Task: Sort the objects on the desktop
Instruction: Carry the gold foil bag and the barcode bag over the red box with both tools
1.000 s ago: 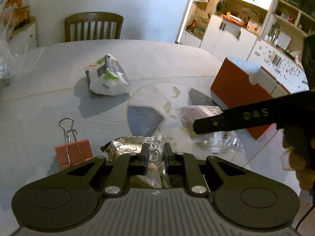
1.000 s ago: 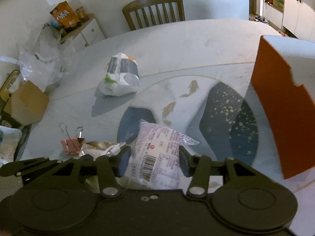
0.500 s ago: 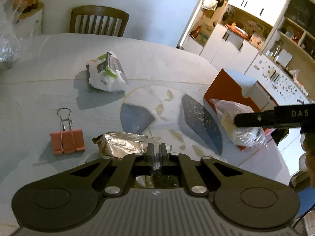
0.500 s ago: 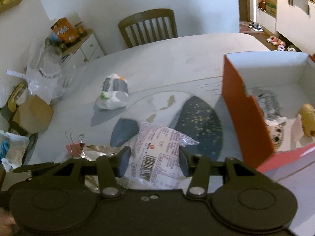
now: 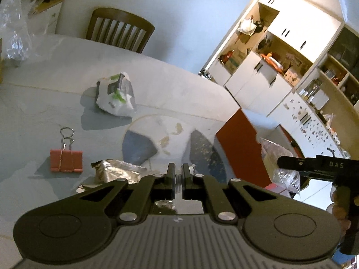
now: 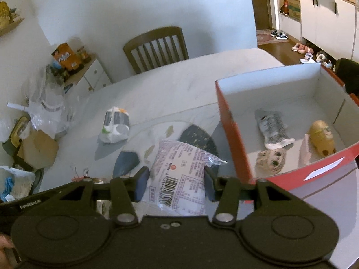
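Observation:
My right gripper [image 6: 175, 182] is shut on a clear snack packet with purple print and a barcode [image 6: 179, 174], held in the air just left of the red box [image 6: 233, 139]. The packet and right gripper also show in the left wrist view [image 5: 278, 163] at the box's near corner. The box holds a grey striped packet [image 6: 272, 127], a yellow toy [image 6: 322, 136] and a small big-eyed plush [image 6: 270, 159]. My left gripper [image 5: 177, 174] is shut with nothing visible between its fingers, above a silver foil packet [image 5: 116, 171] on the table.
An orange binder clip [image 5: 66, 160] lies left of the foil packet. A white and green bag [image 5: 115, 96] sits further back on the marble table [image 5: 44, 112]. A wooden chair [image 5: 119, 30] stands behind. Plastic bags and a cabinet are at the far left.
My right gripper has lifted the printed packet and carried it right to the red box's edge. My left gripper closed fully and rose; the small white item between its fingers is gone from view.

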### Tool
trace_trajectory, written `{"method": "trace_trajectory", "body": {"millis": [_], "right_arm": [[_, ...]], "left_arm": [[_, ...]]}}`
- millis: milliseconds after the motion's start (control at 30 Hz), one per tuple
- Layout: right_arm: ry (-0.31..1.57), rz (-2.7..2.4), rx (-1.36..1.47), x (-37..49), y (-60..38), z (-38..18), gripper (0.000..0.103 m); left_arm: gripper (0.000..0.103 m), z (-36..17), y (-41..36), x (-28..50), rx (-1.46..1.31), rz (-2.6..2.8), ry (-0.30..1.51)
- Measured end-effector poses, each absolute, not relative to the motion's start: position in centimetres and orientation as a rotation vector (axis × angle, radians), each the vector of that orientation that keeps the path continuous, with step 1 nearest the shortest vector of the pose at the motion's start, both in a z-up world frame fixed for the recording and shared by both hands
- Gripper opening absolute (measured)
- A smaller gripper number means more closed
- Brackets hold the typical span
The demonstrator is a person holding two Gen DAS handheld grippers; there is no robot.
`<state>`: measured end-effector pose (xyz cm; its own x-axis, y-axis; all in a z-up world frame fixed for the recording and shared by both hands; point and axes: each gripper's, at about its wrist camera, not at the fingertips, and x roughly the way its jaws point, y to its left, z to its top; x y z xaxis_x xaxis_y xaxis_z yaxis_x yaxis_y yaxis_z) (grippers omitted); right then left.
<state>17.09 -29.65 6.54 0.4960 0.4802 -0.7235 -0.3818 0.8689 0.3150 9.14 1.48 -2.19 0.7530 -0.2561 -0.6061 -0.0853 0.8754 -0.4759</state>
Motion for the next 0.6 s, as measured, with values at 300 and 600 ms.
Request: {"method": "trace_trajectory", "body": {"millis": [300, 600], "right_arm": [[0.877, 0.508, 0.128, 18.7, -33.5, 7.5, 0.050], [0.875, 0.478, 0.118, 20.7, -38.0, 7.2, 0.050]], "left_arm": [[0.004, -0.1, -1.4, 9.9, -0.528, -0.110, 0.680], [0.004, 1.4, -7.0, 13.1, -0.490, -0.163, 0.658]]}}
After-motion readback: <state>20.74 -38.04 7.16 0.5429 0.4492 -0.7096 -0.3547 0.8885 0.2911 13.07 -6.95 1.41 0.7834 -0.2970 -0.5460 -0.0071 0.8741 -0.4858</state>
